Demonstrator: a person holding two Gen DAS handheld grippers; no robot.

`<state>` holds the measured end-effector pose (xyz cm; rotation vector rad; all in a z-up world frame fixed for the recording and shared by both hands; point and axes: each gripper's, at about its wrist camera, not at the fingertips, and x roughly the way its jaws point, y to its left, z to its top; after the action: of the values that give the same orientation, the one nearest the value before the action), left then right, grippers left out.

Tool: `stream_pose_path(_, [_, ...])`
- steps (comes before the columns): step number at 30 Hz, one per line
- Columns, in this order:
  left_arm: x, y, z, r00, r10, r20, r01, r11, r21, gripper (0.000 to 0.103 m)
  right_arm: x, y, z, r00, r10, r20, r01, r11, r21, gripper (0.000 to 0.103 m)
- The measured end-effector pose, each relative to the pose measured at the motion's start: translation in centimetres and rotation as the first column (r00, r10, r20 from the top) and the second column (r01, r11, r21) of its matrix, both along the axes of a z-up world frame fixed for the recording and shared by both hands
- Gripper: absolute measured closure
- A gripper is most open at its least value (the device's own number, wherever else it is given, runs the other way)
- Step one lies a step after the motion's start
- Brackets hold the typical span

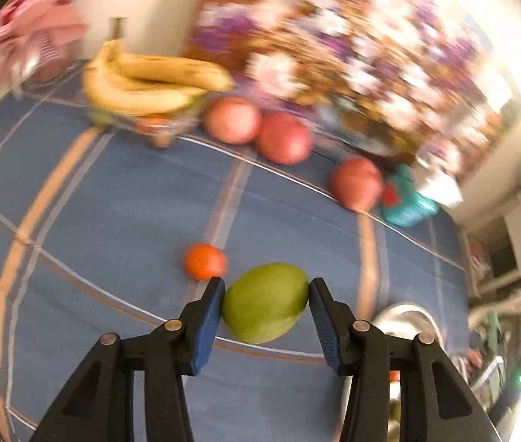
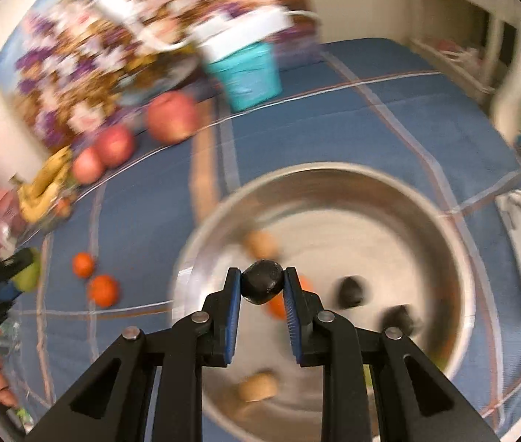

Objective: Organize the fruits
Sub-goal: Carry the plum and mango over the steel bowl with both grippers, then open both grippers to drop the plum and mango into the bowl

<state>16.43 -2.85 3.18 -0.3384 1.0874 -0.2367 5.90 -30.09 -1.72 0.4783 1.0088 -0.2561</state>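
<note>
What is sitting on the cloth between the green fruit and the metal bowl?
Two oranges, in the right wrist view, between the green mango and bowl.

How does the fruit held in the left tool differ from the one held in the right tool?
The green mango in the left tool is pale green; the dark fruit in the right tool is nearly black. The green mango spreads its tool's fingers wide, while the dark fruit fits a narrower gap. The green mango hangs over the blue cloth; the dark fruit hangs over the metal bowl. Both are smooth, rounded and gripped at the sides.
</note>
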Motion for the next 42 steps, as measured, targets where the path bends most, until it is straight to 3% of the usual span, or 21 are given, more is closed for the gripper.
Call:
stream_pose_path(5, [-1.9, -6.7, 0.1, 0.984, -0.177, -0.015, 0.176, 0.984, -0.010, 0.053, -2.1, -4.5, -1.0, 0.992, -0.127, -0.022, 0.127, 0.992, -0.003, 0.079])
stream_pose_path(8, [-3.6, -11.3, -1.1, 0.958, -0.284, -0.039, 0.284, 0.959, 0.012, 0.053, -2.8, -6.0, -1.4, 0.987, -0.160, -0.024, 0.160, 0.987, -0.001, 0.079])
stream_pose_path(16, [-5.8, -18.0, -5.0, 0.906, -0.409, -0.112, 0.420, 0.901, 0.110, 0.053, -1.9, -6.6, -2.3, 0.987, -0.159, -0.034, 0.159, 0.987, -0.004, 0.079])
stream_pose_path(25, [-6.1, -19.9, -6.3, 0.894, -0.432, -0.120, 0.446, 0.885, 0.135, 0.051, -0.7, -6.6, -2.7, 0.990, -0.136, -0.047, 0.135, 0.990, -0.031, 0.079])
stream_pose_path(29, [-6.1, -19.8, -5.9, 0.892, -0.437, -0.112, 0.449, 0.883, 0.132, 0.043, -0.3, -6.4, -2.6, 0.991, -0.123, -0.052, 0.121, 0.992, -0.047, 0.072])
stream_pose_path(35, [-5.6, -19.7, -5.1, 0.906, -0.411, -0.098, 0.421, 0.898, 0.127, 0.041, -0.3, -6.4, -1.9, 0.991, -0.124, -0.041, 0.121, 0.991, -0.059, 0.069])
stream_pose_path(37, [-5.2, -19.1, -4.8, 0.915, -0.392, -0.095, 0.402, 0.907, 0.123, 0.037, -0.2, -6.3, -1.5, 0.992, -0.118, -0.036, 0.115, 0.991, -0.068, 0.064])
stream_pose_path(42, [-4.2, -17.5, -4.2, 0.934, -0.349, -0.077, 0.357, 0.922, 0.152, 0.030, 0.0, -5.9, -0.9, 0.994, -0.105, -0.032, 0.102, 0.991, -0.085, 0.039])
